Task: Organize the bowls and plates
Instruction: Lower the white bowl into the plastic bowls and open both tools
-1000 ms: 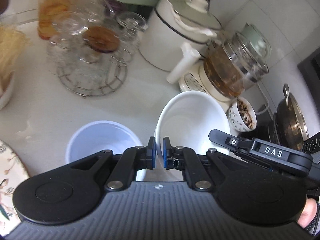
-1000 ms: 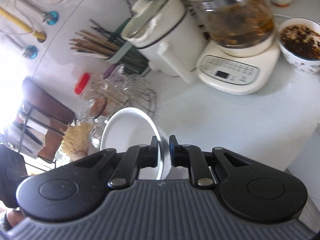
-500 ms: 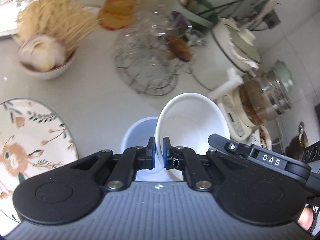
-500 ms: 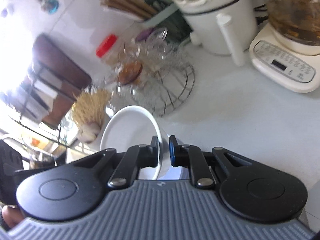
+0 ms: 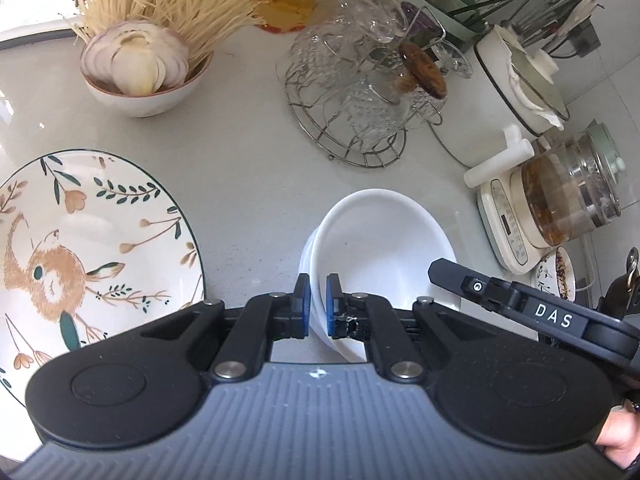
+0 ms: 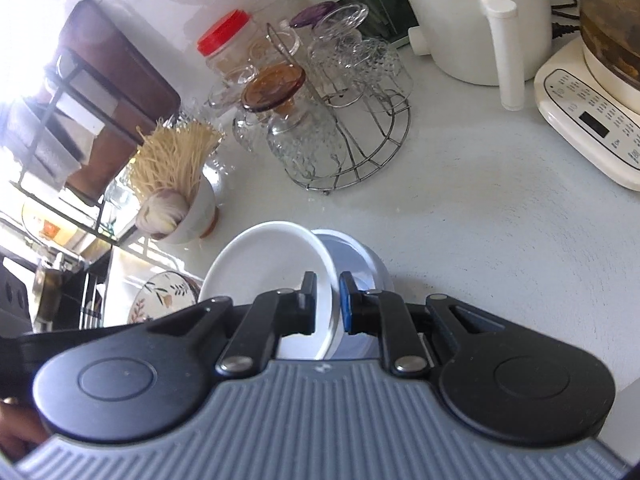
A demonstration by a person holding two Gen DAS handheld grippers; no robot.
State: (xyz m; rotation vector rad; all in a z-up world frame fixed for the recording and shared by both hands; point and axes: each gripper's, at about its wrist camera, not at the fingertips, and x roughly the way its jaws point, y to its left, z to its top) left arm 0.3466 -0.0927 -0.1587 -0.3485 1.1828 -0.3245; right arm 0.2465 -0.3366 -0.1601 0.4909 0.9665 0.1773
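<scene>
A plain white bowl is tilted inside a second, bluish-white bowl that stands on the pale counter. My left gripper is shut on the near-left rim of the white bowl. My right gripper is shut on the opposite rim, and its black body shows at the right of the left wrist view. A large floral plate with a rabbit lies flat to the left of the bowls.
Behind the bowls stand a bowl of noodles and cut onion and a wire rack of glasses. A white pot, a glass kettle on its base and a small filled bowl stand to the right.
Both grippers carried the white bowl across the counter and lower. It was beside the bluish bowl and now sits in it. The floral plate and noodle bowl have come into view.
</scene>
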